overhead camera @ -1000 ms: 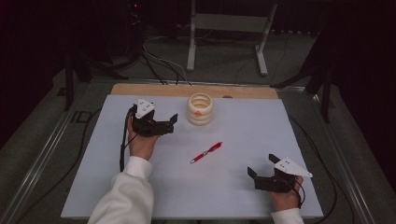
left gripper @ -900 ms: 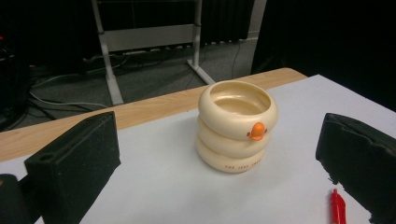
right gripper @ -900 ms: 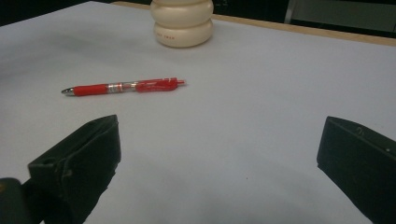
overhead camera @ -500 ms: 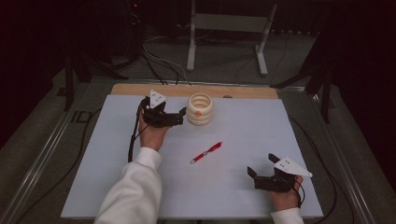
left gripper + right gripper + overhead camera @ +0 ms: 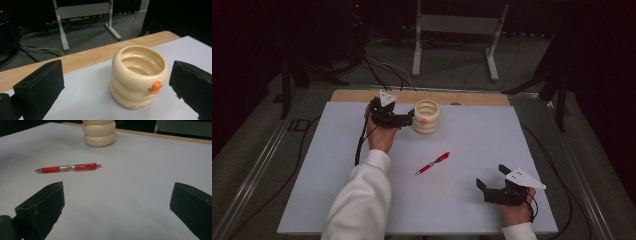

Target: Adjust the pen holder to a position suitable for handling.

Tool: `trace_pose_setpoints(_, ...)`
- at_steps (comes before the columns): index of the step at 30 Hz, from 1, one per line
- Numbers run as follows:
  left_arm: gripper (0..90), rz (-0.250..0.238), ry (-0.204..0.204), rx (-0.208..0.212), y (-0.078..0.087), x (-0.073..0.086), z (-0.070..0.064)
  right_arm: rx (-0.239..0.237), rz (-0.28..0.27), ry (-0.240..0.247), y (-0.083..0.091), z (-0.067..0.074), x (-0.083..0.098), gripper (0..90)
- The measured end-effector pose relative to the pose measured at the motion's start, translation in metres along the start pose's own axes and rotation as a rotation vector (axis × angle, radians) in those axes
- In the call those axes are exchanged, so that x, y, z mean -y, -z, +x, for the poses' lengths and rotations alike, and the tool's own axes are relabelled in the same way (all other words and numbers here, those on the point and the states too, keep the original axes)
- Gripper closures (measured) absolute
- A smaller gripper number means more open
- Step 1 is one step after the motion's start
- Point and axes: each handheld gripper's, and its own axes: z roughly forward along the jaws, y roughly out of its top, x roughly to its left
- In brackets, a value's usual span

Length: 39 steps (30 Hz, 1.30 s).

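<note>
L gripper (image 5: 408, 119) sits at approx 11 o'clock on the white tabletop (image 5: 472, 200), jaws spread wide w/ the cream ribbed pot (image 5: 426, 117) just beyond their tips; in the left gripper view the pot (image 5: 138, 76) stands upright btwn the two black jaws, apart from both, its small orange knob (image 5: 155, 87) facing the camera. Tiny print near the pot's base is too small to read. Whether a jaw tip touches the pot in the high view can't be told, prob not. The red pen (image 5: 432, 163) lies flat near the center, tilted, tip toward 7 o'clock, well apart from both grippers. R gripper (image 5: 492, 181) rests at approx 5 o'clock, jaws also wide and holding nothing; its own view shows the pen (image 5: 67, 167) lying crosswise ahead, w/ the pot (image 5: 99, 132) farther back. A wood strip (image 5: 472, 98) runs along the 12 o'clock edge.
</note>
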Motion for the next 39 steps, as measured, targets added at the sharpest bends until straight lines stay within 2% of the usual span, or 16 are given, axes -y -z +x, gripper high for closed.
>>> trace_pose_setpoints(14, 0.3, 0.008, 0.022, 0.001, -0.023, -0.002, -0.004, -0.007, 0.001, -0.001, -0.001, -0.001, 0.0, 0.4)
trace_pose_setpoints(19, 0.3, 0.009, 0.022, -0.001, -0.037, -0.005, -0.011, -0.006, -0.002, -0.005, 0.0, -0.002, 0.0, 0.4)
trace_pose_setpoints(25, 2.3, 0.029, 0.023, -0.005, -0.051, -0.008, -0.018, -0.01, -0.002, -0.008, 0.0, -0.003, 0.0, 0.4)
trace_pose_setpoints(26, 2.3, 0.049, 0.031, -0.011, -0.055, -0.008, -0.019, -0.009, -0.003, -0.011, 0.001, -0.003, 0.0, 0.4)
trace_pose_setpoints(27, 4.3, 0.049, 0.031, -0.011, -0.055, -0.008, -0.019, -0.009, -0.003, -0.011, 0.001, -0.003, 0.0, 0.4)
trace_pose_setpoints(29, 7.7, 0.096, 0.06, -0.022, -0.064, -0.01, -0.023, -0.008, -0.006, -0.014, 0.002, -0.004, 0.0, 0.4)
trace_pose_setpoints(32, 16.3, 0.123, 0.059, -0.065, -0.072, -0.01, -0.029, -0.008, -0.008, -0.017, 0.002, -0.005, 0.001, 0.4)
trace_pose_setpoints(33, 17.0, 0.123, 0.059, -0.065, -0.072, -0.01, -0.029, -0.008, -0.008, -0.017, 0.002, -0.005, 0.001, 0.4)
trace_pose_setpoints(34, 17.0, 0.151, 0.075, -0.074, -0.076, -0.008, -0.029, -0.008, -0.009, -0.017, 0.003, -0.005, 0.001, 0.4)
trace_pose_setpoints(36, 25.2, 0.183, 0.068, -0.094, -0.08, -0.004, -0.029, -0.008, -0.011, -0.018, 0.003, -0.005, 0.001, 0.4)
trace_pose_setpoints(39, 35.7, 0.201, 0.077, -0.084, -0.081, 0.002, -0.027, -0.009, -0.011, -0.021, 0.004, -0.006, 0.0, 0.3)
